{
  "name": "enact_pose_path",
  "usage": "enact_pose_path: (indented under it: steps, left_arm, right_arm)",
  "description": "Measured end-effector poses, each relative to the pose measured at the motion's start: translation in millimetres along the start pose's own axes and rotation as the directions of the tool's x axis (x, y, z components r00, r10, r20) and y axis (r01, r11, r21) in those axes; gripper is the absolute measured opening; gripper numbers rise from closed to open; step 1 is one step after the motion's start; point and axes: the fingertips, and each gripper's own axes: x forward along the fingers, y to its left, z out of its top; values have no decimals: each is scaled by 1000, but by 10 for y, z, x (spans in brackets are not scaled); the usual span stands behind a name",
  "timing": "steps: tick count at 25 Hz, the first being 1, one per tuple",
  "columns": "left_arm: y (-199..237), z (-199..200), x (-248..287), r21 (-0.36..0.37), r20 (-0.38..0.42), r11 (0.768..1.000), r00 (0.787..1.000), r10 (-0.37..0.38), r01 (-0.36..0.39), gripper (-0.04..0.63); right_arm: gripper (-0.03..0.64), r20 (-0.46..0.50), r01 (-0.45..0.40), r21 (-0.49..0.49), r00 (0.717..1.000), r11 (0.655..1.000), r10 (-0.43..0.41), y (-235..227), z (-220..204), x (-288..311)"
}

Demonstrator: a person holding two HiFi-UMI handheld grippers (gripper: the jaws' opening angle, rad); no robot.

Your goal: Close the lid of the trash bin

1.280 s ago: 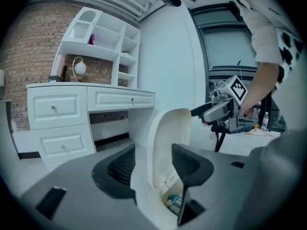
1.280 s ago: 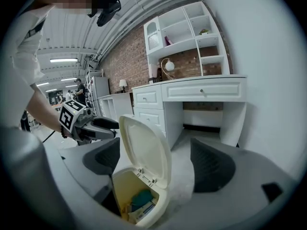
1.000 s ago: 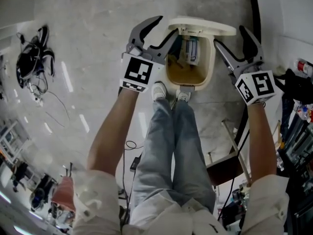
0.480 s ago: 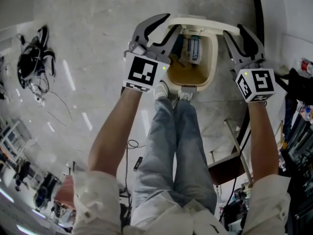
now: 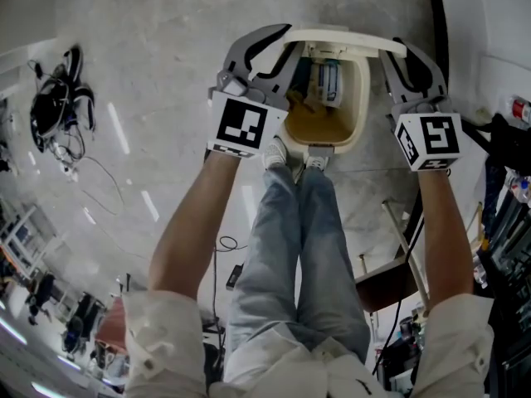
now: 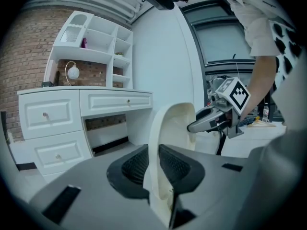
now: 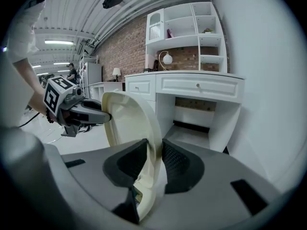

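A cream trash bin [image 5: 359,110] stands on the floor with rubbish [image 5: 325,81] inside, its lid [image 5: 348,38] raised upright at the far side. My left gripper [image 5: 287,43] is at the lid's left edge and my right gripper [image 5: 392,51] is at its right edge. In the left gripper view the lid's rim [image 6: 170,123] runs between the jaws of my left gripper [image 6: 154,158], which are closing with both pads against it. My right gripper [image 7: 152,157] is closing the same way on the lid [image 7: 125,116]. Each gripper view shows the other gripper at the far rim.
The person's shoes [image 5: 274,152] stand just in front of the bin. A white desk with drawers [image 6: 72,114] and shelves stands behind the bin. A tangle of cables [image 5: 56,98] lies on the floor at left, and a brown stool [image 5: 386,284] stands at right.
Both grippers have moved inward onto the lid's side edges, and their jaws have narrowed from wide open to closing round the rim. The lid stays upright.
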Motion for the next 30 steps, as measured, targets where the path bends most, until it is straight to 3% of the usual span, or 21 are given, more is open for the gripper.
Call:
enact_pose_path:
  steps: [16, 30]
  left_arm:
    - [-41, -3, -36, 18, -12, 999, 999, -35, 35, 81]
    - [-261, -72, -209, 83, -45, 987, 990, -136, 139, 71]
  right_arm:
    - [97, -16, -16, -43, 1000, 999, 15, 35, -20, -47]
    - [92, -32, -43, -41, 999, 998, 42, 172, -147, -232]
